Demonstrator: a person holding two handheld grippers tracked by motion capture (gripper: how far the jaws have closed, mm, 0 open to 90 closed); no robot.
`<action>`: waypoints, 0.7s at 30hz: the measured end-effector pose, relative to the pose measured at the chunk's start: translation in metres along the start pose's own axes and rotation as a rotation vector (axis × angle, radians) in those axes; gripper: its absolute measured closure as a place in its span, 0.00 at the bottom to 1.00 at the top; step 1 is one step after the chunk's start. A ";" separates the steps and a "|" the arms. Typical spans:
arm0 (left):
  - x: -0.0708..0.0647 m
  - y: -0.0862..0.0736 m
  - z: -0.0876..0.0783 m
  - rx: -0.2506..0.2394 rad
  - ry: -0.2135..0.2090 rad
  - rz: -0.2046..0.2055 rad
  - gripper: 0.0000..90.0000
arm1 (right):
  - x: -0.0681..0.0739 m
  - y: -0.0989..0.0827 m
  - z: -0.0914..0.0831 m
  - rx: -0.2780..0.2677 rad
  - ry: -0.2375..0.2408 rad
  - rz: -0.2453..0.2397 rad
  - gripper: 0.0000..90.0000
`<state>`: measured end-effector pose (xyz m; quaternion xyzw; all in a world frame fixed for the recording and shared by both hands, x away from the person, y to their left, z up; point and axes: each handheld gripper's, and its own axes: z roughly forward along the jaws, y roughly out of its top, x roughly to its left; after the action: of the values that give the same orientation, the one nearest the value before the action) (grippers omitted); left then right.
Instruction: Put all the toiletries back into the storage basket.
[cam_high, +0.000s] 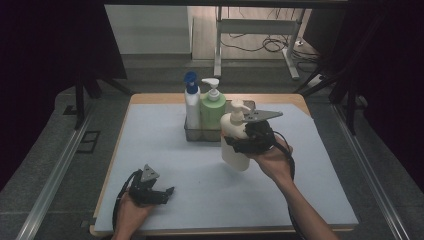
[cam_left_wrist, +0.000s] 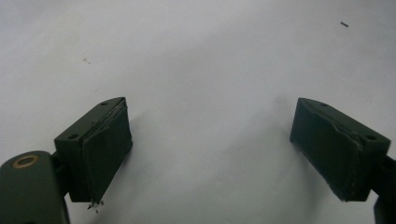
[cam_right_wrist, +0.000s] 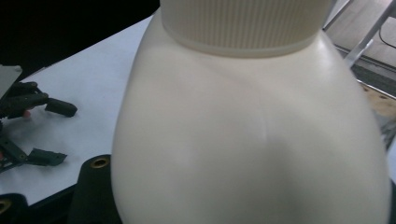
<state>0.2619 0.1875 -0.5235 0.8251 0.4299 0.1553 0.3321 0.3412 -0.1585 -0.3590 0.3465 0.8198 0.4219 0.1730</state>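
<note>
two bottles already stand in the wire caddy (cam_high: 192, 134); the right tongs (cam_high: 235, 142) pinch the cream pump bottle (cam_high: 235, 142) in the air just in front of it, while the left tongs (cam_high: 167, 192) rest spread on the worktop (cam_high: 165, 150). next, probably, lower it upright into the free slot.

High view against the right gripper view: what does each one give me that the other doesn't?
High view alone: the wire basket holding the blue-capped bottle and green pump bottle, and the right hand-held gripper gripping the cream pump bottle off the white mat.

Right gripper view alone: the cream bottle's ribbed collar up close.

Both: the cream bottle, the mat, and the open left hand-held gripper resting near the front edge.
</note>
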 end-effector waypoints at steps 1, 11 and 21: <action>0.000 0.000 0.000 0.000 0.000 0.000 0.14 | -0.003 0.000 -0.002 -0.002 -0.006 0.005 0.41; 0.000 0.000 0.000 -0.003 0.000 -0.004 0.14 | -0.025 0.009 -0.022 -0.020 -0.072 0.040 0.41; 0.000 0.000 0.000 -0.001 -0.001 -0.001 0.14 | -0.042 0.019 -0.019 -0.044 -0.121 0.072 0.41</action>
<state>0.2620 0.1875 -0.5236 0.8247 0.4301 0.1551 0.3329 0.3675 -0.1915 -0.3325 0.3969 0.7854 0.4240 0.2142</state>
